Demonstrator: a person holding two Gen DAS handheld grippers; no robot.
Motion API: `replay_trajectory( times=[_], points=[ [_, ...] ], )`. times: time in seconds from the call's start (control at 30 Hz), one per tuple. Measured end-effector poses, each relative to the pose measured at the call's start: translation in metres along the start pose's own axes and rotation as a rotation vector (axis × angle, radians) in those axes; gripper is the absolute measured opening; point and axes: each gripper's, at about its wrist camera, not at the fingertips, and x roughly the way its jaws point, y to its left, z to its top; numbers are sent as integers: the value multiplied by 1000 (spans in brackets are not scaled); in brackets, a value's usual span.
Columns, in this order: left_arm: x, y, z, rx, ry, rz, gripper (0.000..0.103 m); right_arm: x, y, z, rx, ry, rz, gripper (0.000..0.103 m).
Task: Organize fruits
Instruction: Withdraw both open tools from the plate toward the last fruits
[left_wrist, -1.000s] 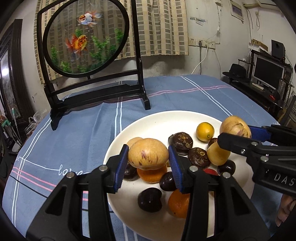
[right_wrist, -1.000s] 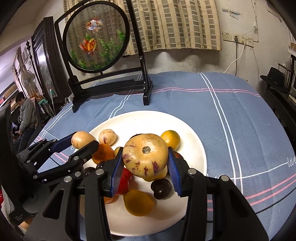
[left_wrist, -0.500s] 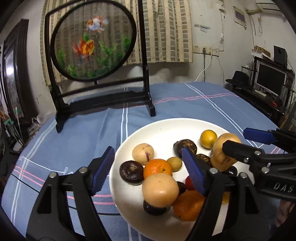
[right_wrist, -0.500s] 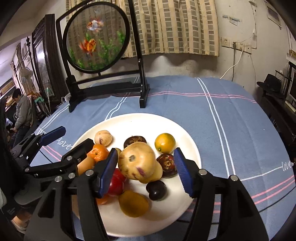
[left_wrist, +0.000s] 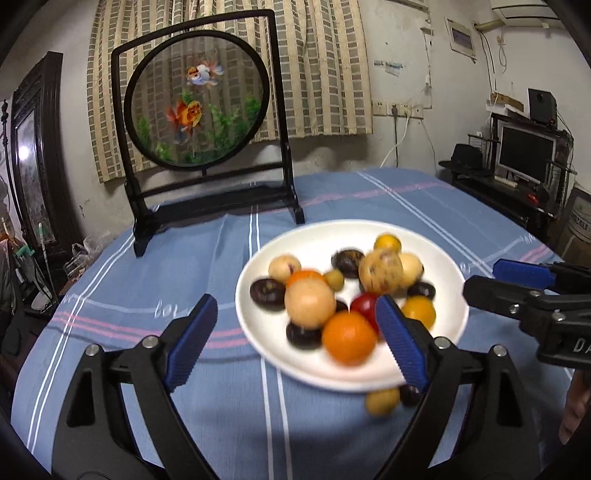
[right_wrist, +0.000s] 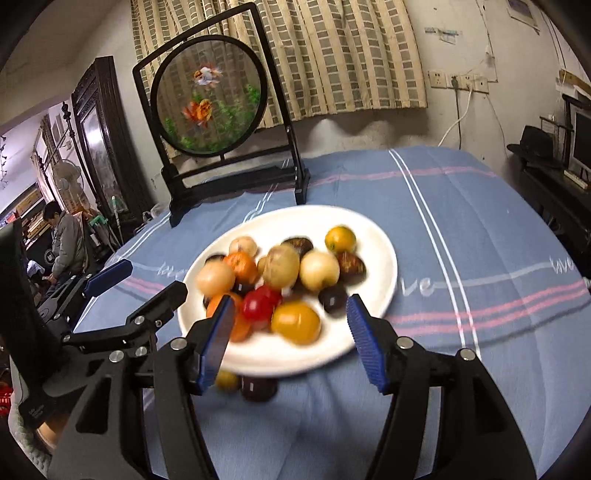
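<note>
— While both the left gripper (left_wrist: 295, 338) and right gripper (right_wrist: 291, 339) gaped, holding nothing, where was the fruit?
— Piled on a round white plate (left_wrist: 448, 271) upon the blue striped tablecloth (left_wrist: 147, 280), before a black-framed goldfish screen (left_wrist: 199, 110) and checked curtains (left_wrist: 325, 66).

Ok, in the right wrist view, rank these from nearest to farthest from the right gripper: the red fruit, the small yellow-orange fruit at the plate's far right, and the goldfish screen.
1. Red fruit: just ahead of the right gripper, left of centre on the white plate.
2. Small yellow-orange fruit: far right of the plate.
3. Goldfish screen: standing on the tablecloth beyond the plate.
</note>
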Motion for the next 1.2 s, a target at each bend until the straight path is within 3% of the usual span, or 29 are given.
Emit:
replay_trajectory(
  times=[0.47,0.77,1.2],
  points=[
    [-10,-8,-29,35,85,-21,89,-19,-7,-23,51,-1,18,63],
    [11,-20,-43,78,217,-105,89,-18,-13,-24,64,14,3,63],
    [41,-24,-46,58,330,-207,89,-18,-15,-24,74,25,1,63]
  ],
)
